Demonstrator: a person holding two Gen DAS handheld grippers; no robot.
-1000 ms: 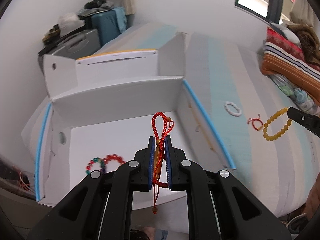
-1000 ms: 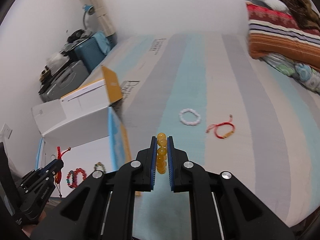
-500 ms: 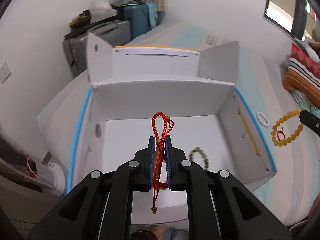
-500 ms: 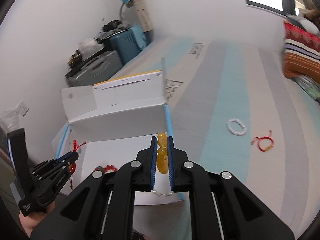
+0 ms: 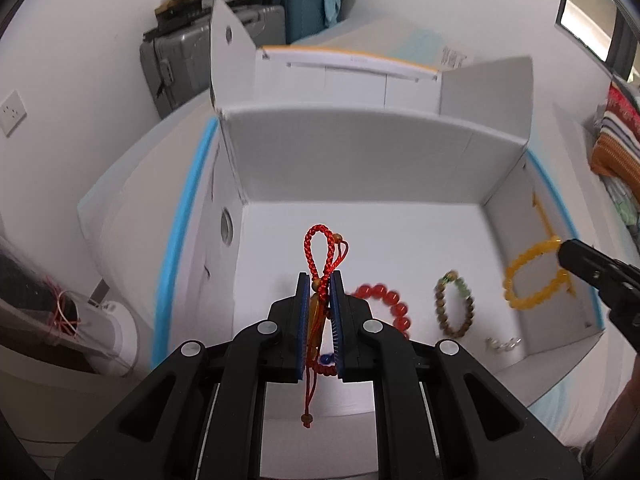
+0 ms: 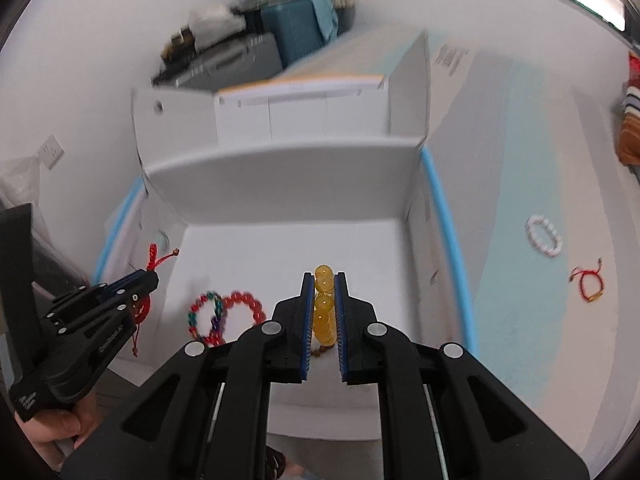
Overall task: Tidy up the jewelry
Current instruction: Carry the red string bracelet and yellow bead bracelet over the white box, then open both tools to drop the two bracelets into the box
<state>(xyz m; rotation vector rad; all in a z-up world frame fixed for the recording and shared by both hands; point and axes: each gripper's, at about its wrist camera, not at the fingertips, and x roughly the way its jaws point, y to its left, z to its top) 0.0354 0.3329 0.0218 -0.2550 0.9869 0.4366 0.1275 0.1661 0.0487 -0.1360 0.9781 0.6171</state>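
Note:
My left gripper [image 5: 319, 280] is shut on a red braided cord bracelet [image 5: 320, 252] and holds it above the floor of the open white cardboard box [image 5: 360, 152]. My right gripper [image 6: 323, 280] is shut on a yellow bead bracelet [image 6: 323, 308], also above the box; it shows at the right of the left wrist view [image 5: 532, 280]. In the box lie a red bead bracelet [image 5: 384, 300], a brown and green bead bracelet [image 5: 456, 308], a multicoloured bead bracelet [image 6: 206, 316] and a small pale bead piece [image 5: 504, 344].
A white bead bracelet [image 6: 544, 236] and a red cord bracelet with a gold charm [image 6: 588, 284] lie on the striped bed cover right of the box. Suitcases [image 5: 224, 40] stand by the far wall. Folded blankets [image 5: 616, 136] lie at the far right.
Both grippers have moved left and forward over the box, each still holding its bracelet. The yellow bracelet now hangs above the box's right side.

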